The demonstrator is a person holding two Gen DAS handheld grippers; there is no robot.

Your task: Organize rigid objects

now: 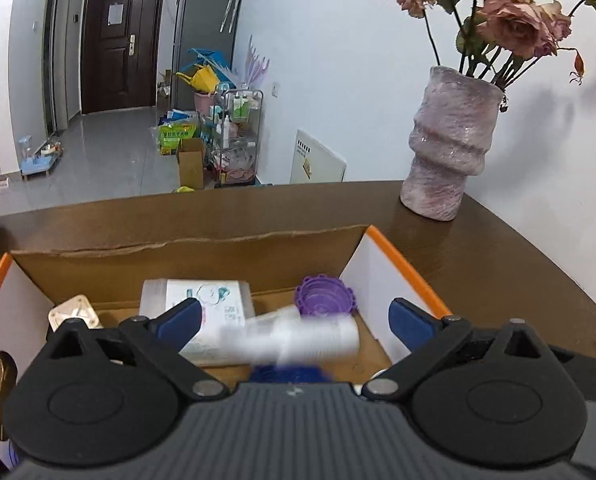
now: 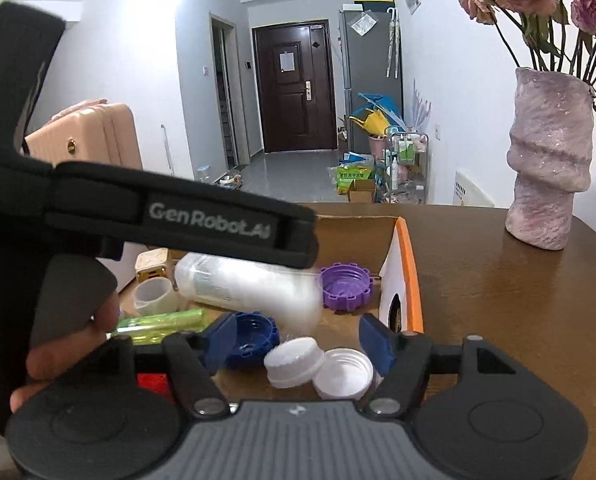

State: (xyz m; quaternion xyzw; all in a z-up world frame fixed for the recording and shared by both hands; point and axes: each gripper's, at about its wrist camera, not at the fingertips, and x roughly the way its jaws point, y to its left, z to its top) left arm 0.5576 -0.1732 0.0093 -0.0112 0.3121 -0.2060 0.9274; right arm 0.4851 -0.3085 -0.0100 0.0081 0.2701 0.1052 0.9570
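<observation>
Left wrist view: left gripper (image 1: 293, 316) fingers spread wide and empty above the cardboard box (image 1: 185, 246); a blurred white bottle (image 1: 298, 340) lies between them, seemingly dropping in, with a purple cap (image 1: 325, 295) just beyond. Box walls flank both fingers closely.

Right wrist view: right gripper (image 2: 295, 338) fingers released, bracketing 2 white caps (image 2: 318, 368); blue cap (image 2: 253, 338) at the left finger; bare table (image 2: 498, 280) lies rightward.

In the right wrist view, two caps (image 2: 318, 364) lie touching between the fingers (image 2: 372, 340) inside the box (image 2: 408, 264), which sits on the counter (image 2: 498, 300). Beyond the fingers lies a bottle (image 2: 249, 284), a toothed lid (image 2: 346, 286) just right of it. The vase (image 2: 550, 160) stands on the counter, well right of the box
</observation>
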